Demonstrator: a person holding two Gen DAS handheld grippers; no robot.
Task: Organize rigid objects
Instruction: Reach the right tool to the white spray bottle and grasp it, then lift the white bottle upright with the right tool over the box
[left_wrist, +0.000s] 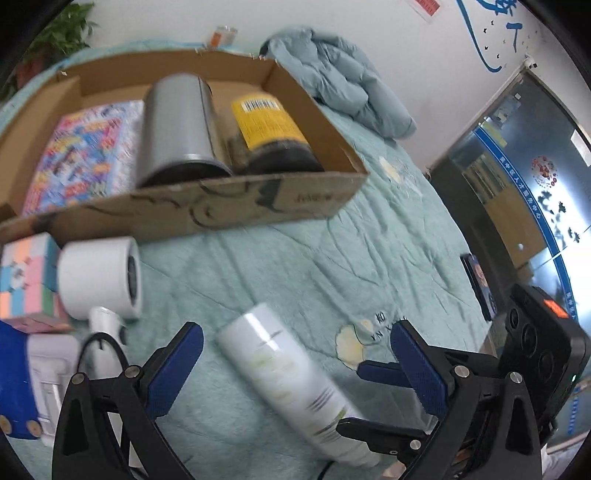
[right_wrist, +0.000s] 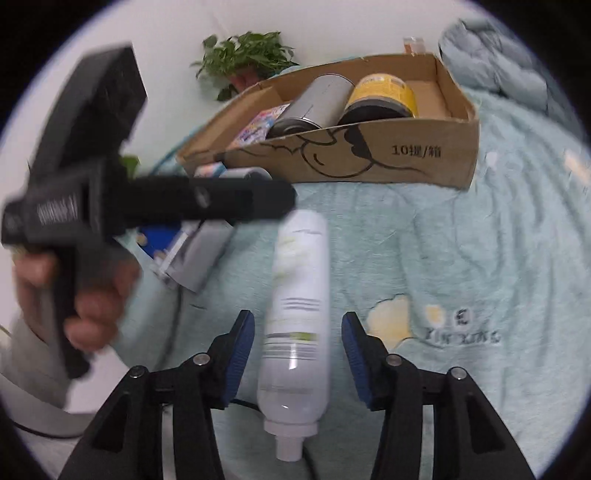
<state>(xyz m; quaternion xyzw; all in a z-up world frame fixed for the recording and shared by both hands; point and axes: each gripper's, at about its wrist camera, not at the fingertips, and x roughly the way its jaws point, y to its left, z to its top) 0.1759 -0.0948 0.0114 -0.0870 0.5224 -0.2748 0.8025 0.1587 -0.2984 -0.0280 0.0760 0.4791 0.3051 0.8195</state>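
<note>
A white bottle (left_wrist: 284, 380) lies on the teal bedspread; it also shows in the right wrist view (right_wrist: 299, 314), between my right gripper's (right_wrist: 298, 354) open fingers, not clamped. My left gripper (left_wrist: 295, 365) is open above the bottle's base end. A cardboard box (left_wrist: 236, 210) holds a grey can (left_wrist: 177, 125), a dark jar with a yellow label (left_wrist: 269, 129) and a colourful flat box (left_wrist: 85, 155). The box (right_wrist: 369, 155) shows ahead in the right wrist view. The left gripper's body (right_wrist: 122, 199) crosses that view at left.
A white hair dryer (left_wrist: 99, 280), a pastel cube (left_wrist: 26, 277) and a blue-and-white box (left_wrist: 22, 384) lie left of the bottle. A folded blue quilt (left_wrist: 343, 77) lies behind the box. A potted plant (right_wrist: 247, 59) stands at the wall.
</note>
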